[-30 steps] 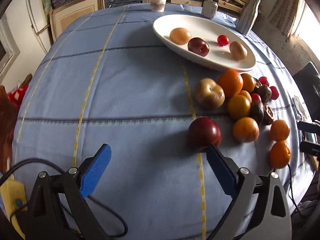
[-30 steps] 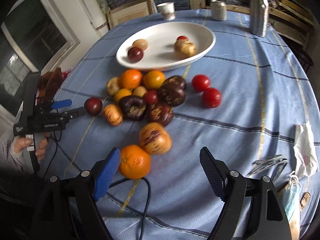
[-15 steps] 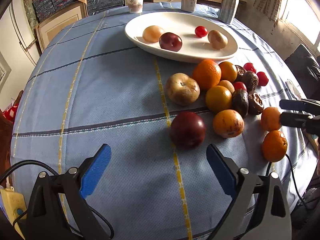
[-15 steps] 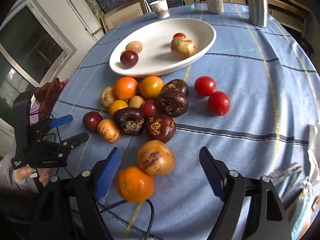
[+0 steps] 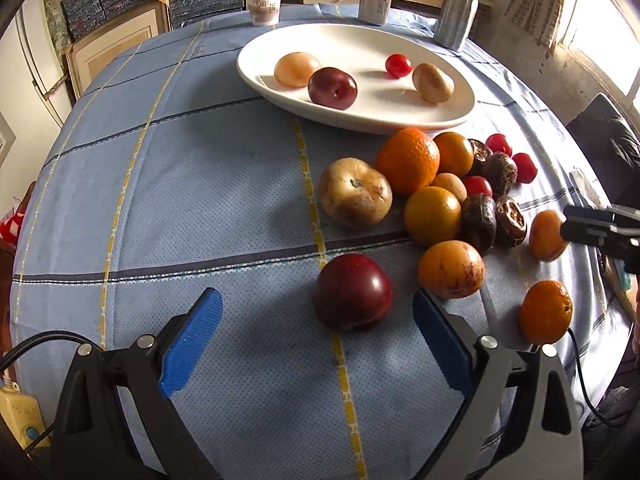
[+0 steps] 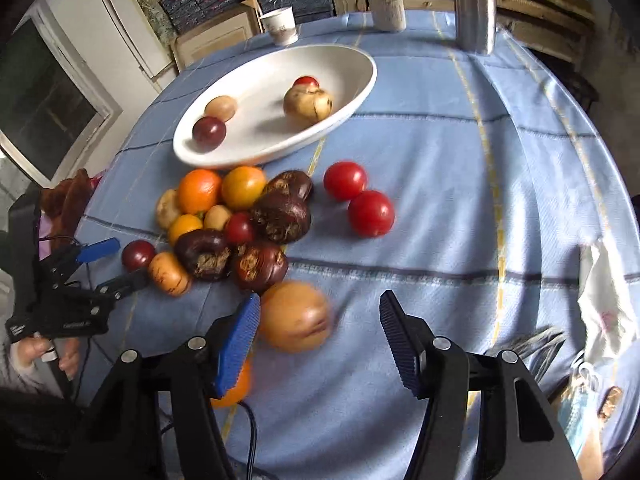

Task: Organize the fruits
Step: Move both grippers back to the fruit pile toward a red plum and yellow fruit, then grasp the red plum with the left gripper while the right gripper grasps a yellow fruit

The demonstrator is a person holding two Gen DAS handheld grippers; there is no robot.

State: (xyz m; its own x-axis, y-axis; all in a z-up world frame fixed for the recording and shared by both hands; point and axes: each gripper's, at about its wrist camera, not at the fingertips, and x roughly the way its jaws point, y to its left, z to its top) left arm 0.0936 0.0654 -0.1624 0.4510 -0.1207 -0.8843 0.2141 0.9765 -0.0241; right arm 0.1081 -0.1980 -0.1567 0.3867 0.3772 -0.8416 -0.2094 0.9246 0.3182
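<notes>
Currently left gripper (image 5: pixel 316 340) has its jaws wide apart, straddling a dark red plum (image 5: pixel 352 292) that sits on the blue tablecloth (image 5: pixel 180 200) near the close edge; pads not touching it. Right gripper (image 6: pixel 320 336) is closing its jaws around a tan-orange fruit (image 6: pixel 296 316), blurred; the left blue pad is just beside it or touching, can't tell, the right pad is clearly off it. An orange (image 6: pixel 236 388) sits partly hidden under that left finger. Main fruit pile (image 6: pixel 236 224) lies mid-table, touching the near rim of the white oval plate (image 6: pixel 352 92); two red tomatoes (image 6: pixel 360 200) sit just to the pile's right. Plate holds four pieces: a dark plum (image 5: pixel 332 88), a pale round fruit (image 5: pixel 297 69), a small tomato (image 5: pixel 398 65) and a brownish fruit (image 5: pixel 433 82). Paper cup (image 5: pixel 263 5), can (image 5: pixel 374 5) and grey bottle (image 5: pixel 456 8) stand along the far edge.
</notes>
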